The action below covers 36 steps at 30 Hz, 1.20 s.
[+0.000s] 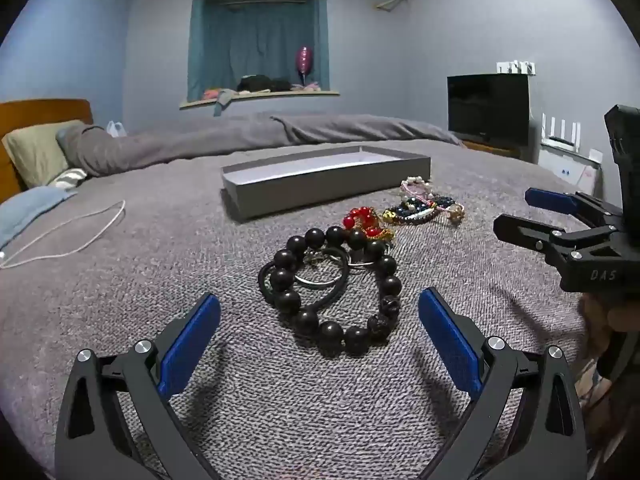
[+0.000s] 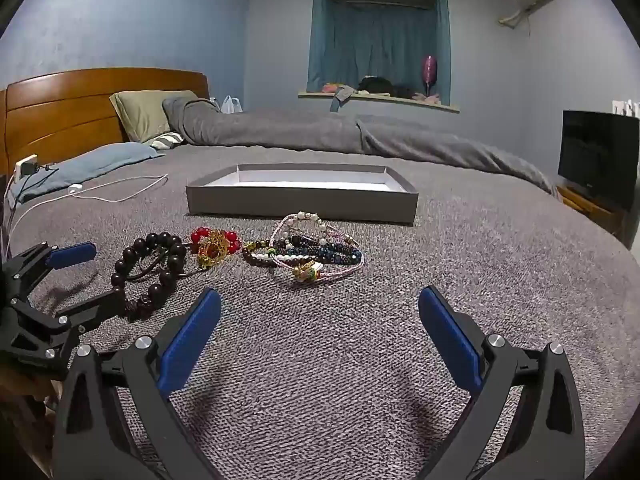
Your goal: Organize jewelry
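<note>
Both tools hang spread wide over a bed covered in a grey woven blanket (image 1: 120, 300), gripping nothing. The left tool (image 1: 319, 312), low in its frame, points at a bracelet of large dark round beads (image 1: 340, 284) lying at centre over what look like thin metal rings. Beyond it lie a red-and-gold beaded bracelet (image 1: 366, 222) and a tangle of small multicoloured bracelets (image 2: 316, 252), ahead of the right tool (image 2: 319, 312). A shallow grey rectangular cardboard box (image 2: 300, 200) sits behind, open.

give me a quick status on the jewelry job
Left gripper and right gripper open, empty. Bracelets loose on bedspread, grey box empty behind. Nothing in the way.
</note>
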{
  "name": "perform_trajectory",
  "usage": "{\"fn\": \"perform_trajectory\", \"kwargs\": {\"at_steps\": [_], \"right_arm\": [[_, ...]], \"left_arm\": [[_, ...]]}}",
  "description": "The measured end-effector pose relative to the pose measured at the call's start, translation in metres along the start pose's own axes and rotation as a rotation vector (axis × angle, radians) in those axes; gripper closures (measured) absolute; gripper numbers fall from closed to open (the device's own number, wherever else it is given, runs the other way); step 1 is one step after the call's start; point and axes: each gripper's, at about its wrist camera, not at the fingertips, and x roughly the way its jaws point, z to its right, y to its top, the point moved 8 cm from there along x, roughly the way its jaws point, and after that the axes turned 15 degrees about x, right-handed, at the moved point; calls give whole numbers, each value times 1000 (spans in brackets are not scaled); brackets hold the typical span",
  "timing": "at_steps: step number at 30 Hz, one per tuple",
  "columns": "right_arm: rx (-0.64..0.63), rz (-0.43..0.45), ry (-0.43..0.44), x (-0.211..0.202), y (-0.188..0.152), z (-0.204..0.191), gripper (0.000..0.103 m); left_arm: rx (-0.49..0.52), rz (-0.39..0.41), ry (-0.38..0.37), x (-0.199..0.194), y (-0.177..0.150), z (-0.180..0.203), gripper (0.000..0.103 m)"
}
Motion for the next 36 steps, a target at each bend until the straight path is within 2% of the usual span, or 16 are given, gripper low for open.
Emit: {"fn": "perform_trajectory", "kwargs": {"at_steps": [2,6,7,14,16,36], "right_arm": [[-34,25,-13,-2,1,-2,5],[-20,20,-6,-3,0,-2,5],[-15,18,-4,-3,0,-2,5],[-22,21,2,-7,5,-1,5],[-27,26,-5,-4,3,-3,5],[-27,21,-5,-2,1,-3,5]], "left_arm": [[-9,-3,4,-2,1,-2,5],[-11,-7,18,-6,2,-3,5],[13,-10,-9,-1,1,-1,5],[8,-7,-5,3,8,3,5],[-3,5,-4,-3,-1,1,5],[-8,-5,0,3,-5,-1,5]]}}
